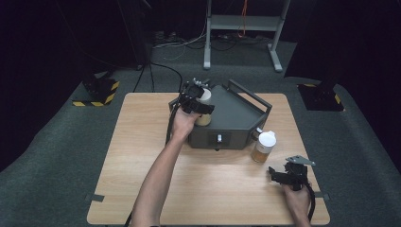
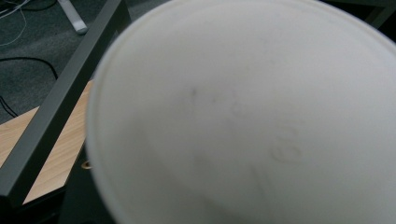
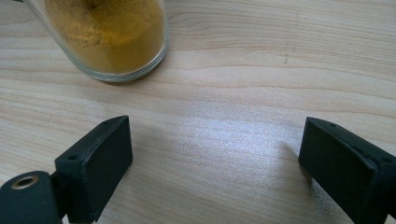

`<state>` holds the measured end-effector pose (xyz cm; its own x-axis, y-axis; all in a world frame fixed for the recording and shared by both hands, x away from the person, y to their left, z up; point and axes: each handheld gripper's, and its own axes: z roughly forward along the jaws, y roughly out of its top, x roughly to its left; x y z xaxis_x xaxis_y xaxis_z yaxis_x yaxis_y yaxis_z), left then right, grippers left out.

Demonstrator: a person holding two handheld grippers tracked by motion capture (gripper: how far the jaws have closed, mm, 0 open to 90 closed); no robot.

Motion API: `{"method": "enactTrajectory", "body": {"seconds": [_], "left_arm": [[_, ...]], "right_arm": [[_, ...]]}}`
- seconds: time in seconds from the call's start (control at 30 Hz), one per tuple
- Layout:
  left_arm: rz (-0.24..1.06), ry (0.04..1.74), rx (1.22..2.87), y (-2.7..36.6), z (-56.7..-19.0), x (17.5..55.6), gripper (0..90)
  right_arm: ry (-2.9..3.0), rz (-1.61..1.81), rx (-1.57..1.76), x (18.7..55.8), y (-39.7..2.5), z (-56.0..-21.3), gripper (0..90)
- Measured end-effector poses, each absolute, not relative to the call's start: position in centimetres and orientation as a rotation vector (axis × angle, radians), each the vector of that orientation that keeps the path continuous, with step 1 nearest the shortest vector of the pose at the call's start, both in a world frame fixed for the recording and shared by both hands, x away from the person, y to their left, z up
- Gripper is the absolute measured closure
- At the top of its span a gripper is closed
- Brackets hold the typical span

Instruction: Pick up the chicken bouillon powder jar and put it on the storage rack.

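A pale jar with a white lid [image 1: 204,96] stands at the left side of a dark grey metal rack [image 1: 236,135]. My left gripper [image 1: 197,107] sits against this jar, its black fingers across the glass, apparently shut on it. In the left gripper view the white lid [image 2: 243,116] is blurred and very close, hiding the jaws. A second jar of orange-brown powder with a white cap [image 1: 263,147] rests on the table right of the rack. My right gripper [image 1: 277,174] lies low on the table just short of that jar [image 3: 112,37], open [image 3: 215,133], nothing between its fingers.
The rack has a raised dark rail [image 2: 56,107] along its back and right side. The wooden table [image 1: 142,156] is bare at the left and front. Beyond its far edge lie cables and a metal stand [image 1: 241,23] on the grey floor.
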<state>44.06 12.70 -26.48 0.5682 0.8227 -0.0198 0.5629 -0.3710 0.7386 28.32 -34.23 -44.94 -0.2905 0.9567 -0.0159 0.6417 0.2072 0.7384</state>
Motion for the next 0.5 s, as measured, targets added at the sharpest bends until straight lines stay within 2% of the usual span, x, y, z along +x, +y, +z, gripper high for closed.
{"method": "enactTrajectory", "body": {"seconds": [0.3, 0.5], "left_arm": [[0.494, 1.124, 2.060, 12.55, -26.64, 43.59, 10.9], [0.489, 1.123, 2.040, 13.11, -26.83, 43.14, 7.1]], "right_arm": [[2.010, 0.873, 1.478, 28.32, -34.24, -44.95, 9.3], [2.010, 0.873, 1.478, 28.32, -34.24, -44.95, 9.3]]}}
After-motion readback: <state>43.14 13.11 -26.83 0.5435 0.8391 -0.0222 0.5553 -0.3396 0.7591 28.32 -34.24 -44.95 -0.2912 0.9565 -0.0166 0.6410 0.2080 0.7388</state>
